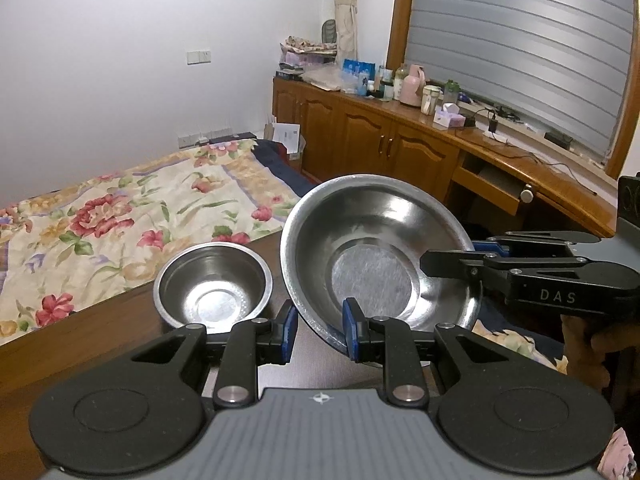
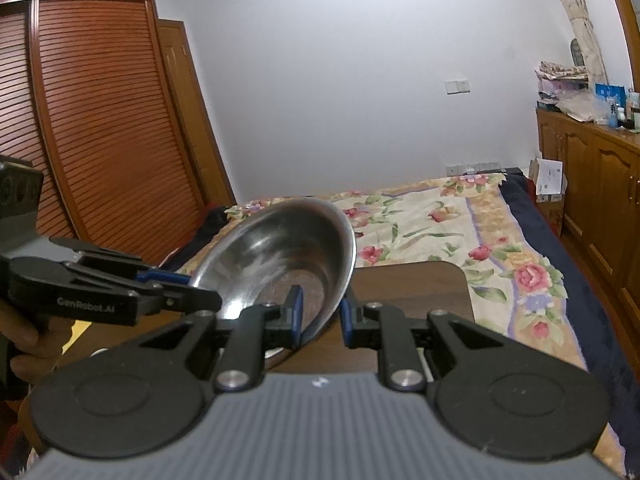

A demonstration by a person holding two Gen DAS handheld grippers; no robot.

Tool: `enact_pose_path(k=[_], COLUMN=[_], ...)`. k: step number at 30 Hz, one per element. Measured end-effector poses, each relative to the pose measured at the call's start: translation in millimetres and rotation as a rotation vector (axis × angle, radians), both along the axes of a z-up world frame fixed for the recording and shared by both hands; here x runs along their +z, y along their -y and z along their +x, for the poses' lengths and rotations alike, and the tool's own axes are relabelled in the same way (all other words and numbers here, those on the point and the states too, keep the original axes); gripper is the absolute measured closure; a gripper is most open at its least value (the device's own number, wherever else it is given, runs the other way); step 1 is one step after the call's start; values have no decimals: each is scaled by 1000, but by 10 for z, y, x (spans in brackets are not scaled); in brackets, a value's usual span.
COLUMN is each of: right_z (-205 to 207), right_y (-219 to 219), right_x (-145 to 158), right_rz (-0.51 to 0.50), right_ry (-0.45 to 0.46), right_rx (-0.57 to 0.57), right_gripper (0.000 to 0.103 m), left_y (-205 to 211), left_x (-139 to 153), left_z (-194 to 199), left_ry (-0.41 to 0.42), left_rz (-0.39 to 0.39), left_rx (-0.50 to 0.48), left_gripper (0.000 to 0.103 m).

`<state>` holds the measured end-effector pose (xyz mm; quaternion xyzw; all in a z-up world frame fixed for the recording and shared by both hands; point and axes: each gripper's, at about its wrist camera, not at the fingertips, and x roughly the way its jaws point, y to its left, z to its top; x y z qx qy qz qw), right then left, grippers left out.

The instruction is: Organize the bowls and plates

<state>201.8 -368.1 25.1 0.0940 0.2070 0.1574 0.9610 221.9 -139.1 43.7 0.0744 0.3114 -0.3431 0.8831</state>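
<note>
A dark wood table (image 1: pixel 100 328) stands against a bed with a floral cover (image 1: pixel 120 216) in a white-walled bedroom. Wooden cabinets (image 1: pixel 360 140) crowded with bottles run beneath a shuttered window (image 1: pixel 520 40). On the table sits a small steel bowl (image 1: pixel 214 288), upright. Just to its right a large steel bowl (image 1: pixel 372 248) is tipped up steeply, its inside facing the left wrist camera. The left gripper (image 1: pixel 320 332) is level and low over the table, its blue-padded jaws apart, with the large bowl's lower rim passing between them. The right gripper (image 1: pixel 450 256) reaches in from the right, one finger inside the rim and one behind it, a person's hand (image 1: pixel 592 344) on its grip.

From the right wrist, a louvred wooden wardrobe (image 2: pixel 100 120) fills the left wall, with the bed beyond the table. The right gripper's jaws are apart and straddle the tilted bowl's near rim, the left finger inside and the right outside. The left gripper comes in from the left across the opposite rim.
</note>
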Motion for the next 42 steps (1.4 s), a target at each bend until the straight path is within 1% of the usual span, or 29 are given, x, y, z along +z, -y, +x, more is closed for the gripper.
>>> enact_pose_path(k=[5, 10, 14, 19, 23, 29, 32, 37, 39, 40, 42], right_z=[-107, -188, -266, -394, -457, -516, -544, -551, -543, -543, -539], right_y=[-75, -146, -201, -278, -302, -315, -361, -449, -483, -490, -509], right_x=[19, -43, -142, -357, -498, -565, -572, -576, -590, -602, -612], right_rz=[-3, 0, 17, 43, 77, 103, 84, 19, -9, -18, -32], right_ry=[-1, -17, -38, -75, -106, -132, -134, -121, -118, -119, -119], right_rx=[13, 27, 37, 39, 32, 26, 32, 38, 32, 29, 31], right_gripper=[82, 82, 82, 82, 82, 82, 82, 82, 85, 88, 88], left_y=[-95, -184, -283, -381, -391, -416, -423, -415, -426, -437, -448], left_x=[29, -16, -145, -349, -473, -543, -574, -652, -689, -709, -739], left_z=[-156, -271, -409, -566, -690, -786, -842, -907, -910, -909, -900], left_ry=[7, 1, -20, -56, -58, -53, -41, -31, -38, -39, -43], left_rz=[-8, -8, -16, -28, -9, -1, 10, 38, 42, 46, 50], left_rx=[3, 7, 15, 24, 24, 18, 19, 27, 30, 34, 34], left_gripper=[76, 76, 76, 76, 76, 76, 76, 75, 75, 75, 75])
